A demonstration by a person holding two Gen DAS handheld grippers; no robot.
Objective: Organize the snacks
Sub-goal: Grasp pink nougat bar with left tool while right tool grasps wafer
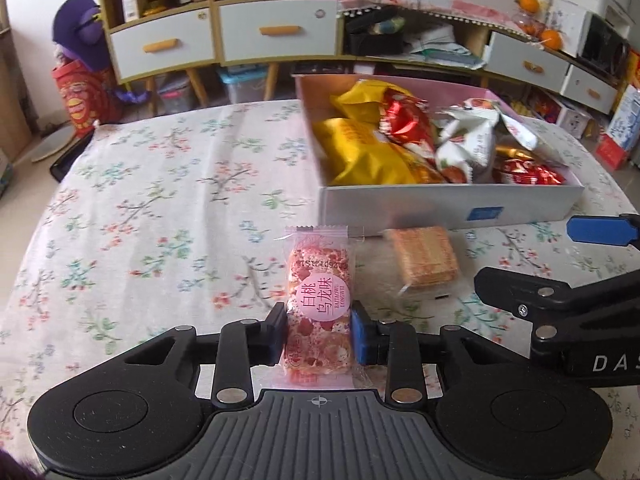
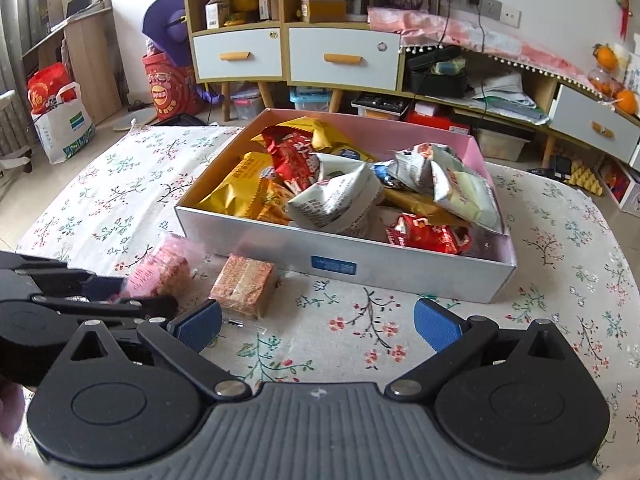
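Right wrist view has the floral-clothed surface (image 2: 120, 200) filling the lower two thirds of the frame, its far edge curving across the upper left, with bare cloth wide to the left of the box and along the right side. At centre sits the white box with a pink lining (image 2: 400, 268), open-topped and heaped with yellow, red and white snack bags (image 2: 332, 196); its near wall runs from centre left to lower right. Just in front of that wall, at lower centre left, lies the clear-wrapped wafer biscuit (image 2: 244, 284), apart from the box and close to the left pad of the right tongs (image 2: 318, 326), which stand wide with only cloth between the blue pads.

Left wrist view shows the left tongs (image 1: 319, 336) closed on the pink nougat bar (image 1: 319, 312) at lower centre: a translucent pink wrapper with a serrated top edge, a round pink label with Chinese characters, and a speckled pink-and-white filling. It stands lengthwise between the pads, just left of the wafer biscuit (image 1: 424, 256), below the box's near left corner (image 1: 332, 208).
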